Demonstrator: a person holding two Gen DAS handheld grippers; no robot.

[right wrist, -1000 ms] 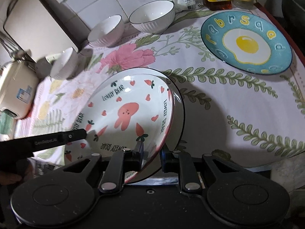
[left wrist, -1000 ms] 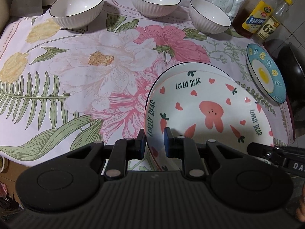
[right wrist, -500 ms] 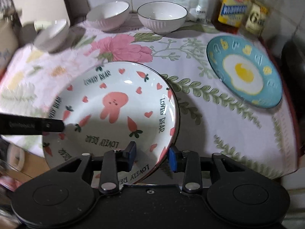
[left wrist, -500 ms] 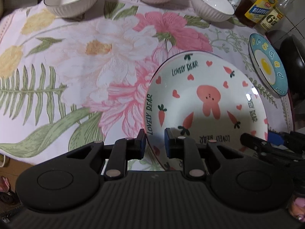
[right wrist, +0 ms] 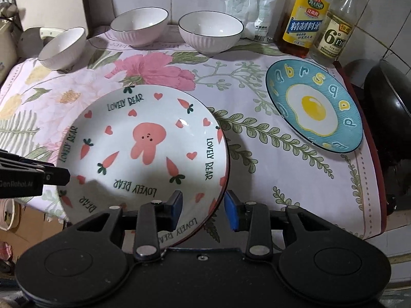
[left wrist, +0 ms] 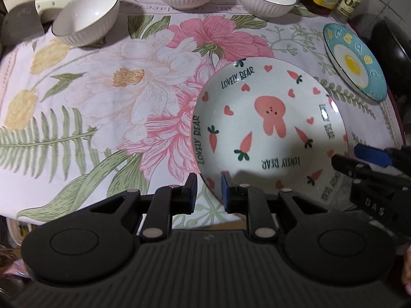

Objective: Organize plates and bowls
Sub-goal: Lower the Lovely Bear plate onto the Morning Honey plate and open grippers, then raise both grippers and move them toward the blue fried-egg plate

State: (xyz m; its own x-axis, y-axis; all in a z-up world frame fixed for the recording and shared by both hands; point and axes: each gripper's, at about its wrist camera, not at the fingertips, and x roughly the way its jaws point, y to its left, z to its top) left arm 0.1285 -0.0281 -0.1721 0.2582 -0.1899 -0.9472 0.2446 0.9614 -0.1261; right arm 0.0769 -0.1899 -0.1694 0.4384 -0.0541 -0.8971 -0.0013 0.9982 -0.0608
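the rabbit plate is seen lying flat on the flowered cloth of the counter, near its front edge, apparently on top of a second plate whose dark rim shows along the right side in the right wrist view; this stacking is judged, not certain. the egg plate is left apart at the right, beside a black pan, and the three white bowls are spread singly along the back, none nested. so the task is judged to be at an early stage: one plate set down, the egg plate and all bowls yet to be gathered.

the left tongs are held narrow at the plate's near-left rim; the rim passes through the small gap, the jaws are opening, and no press on the rim can be made out. the right tongs are held moderately wide, the near-right rim lying between the blue pads without being pressed, so the plate is judged released on that side.

the plate is round, so no long axis is offered; it is lying face up. the printed rabbit is turned with its ears toward the front edge and its head toward the bowls.

bottles and a white packet are standing against the tiled wall.
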